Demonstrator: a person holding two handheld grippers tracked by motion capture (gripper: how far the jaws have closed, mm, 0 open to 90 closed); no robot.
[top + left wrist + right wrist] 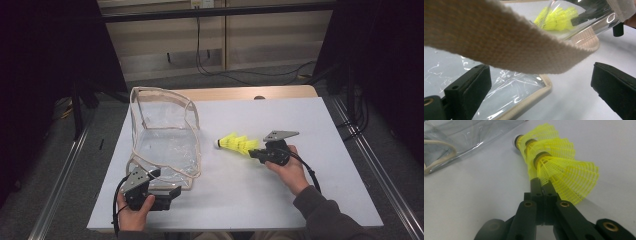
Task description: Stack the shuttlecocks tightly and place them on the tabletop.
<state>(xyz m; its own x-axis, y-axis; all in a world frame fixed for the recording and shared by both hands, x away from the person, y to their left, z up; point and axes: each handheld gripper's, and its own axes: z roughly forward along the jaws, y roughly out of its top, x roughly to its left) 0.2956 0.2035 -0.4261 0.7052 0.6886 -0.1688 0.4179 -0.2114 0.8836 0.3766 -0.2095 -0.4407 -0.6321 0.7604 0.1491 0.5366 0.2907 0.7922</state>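
Table: white rectangular board [300, 200] on a wooden top, bearing everything in hand.
Pouch: clear plastic zip pouch with cream woven edging [165, 135], standing open on the left half of the board, mouth propped up and facing roughly toward the right hand's side; one cream band [499, 47] sagging across the left gripper view, close to the lens.
Shuttlecocks: stack of three nested yellow plastic mesh shuttlecocks [238, 144], just right of the pouch, apart from its wall.
Long axis: roughly level, white cork tip [515, 141] leading toward the pouch, open skirts trailing back to the right gripper.
Look: bright yellow netted skirts, dark rings at the necks, light and springy by the look of it; likely to flex if squeezed harder.
Right gripper: black two-jaw tool [261, 153], jaws pressed together on the rearmost skirt's rim, pinching the stack from behind and carrying it just above the board, or barely grazing it; hard to tell which.
Left gripper: black two-jaw tool [170, 192], at the pouch's near corner, jaws spread wide with nothing between the pads [471, 87]; the cream band hanging above them, not gripped.
Nearer hand: right, already holding the stack; left nearer the pouch rim.
Deciding relation: pouch mouth lying to the left of the cork tip, along the stack's own axis; probably a straight push leftward, with the rim held up first.
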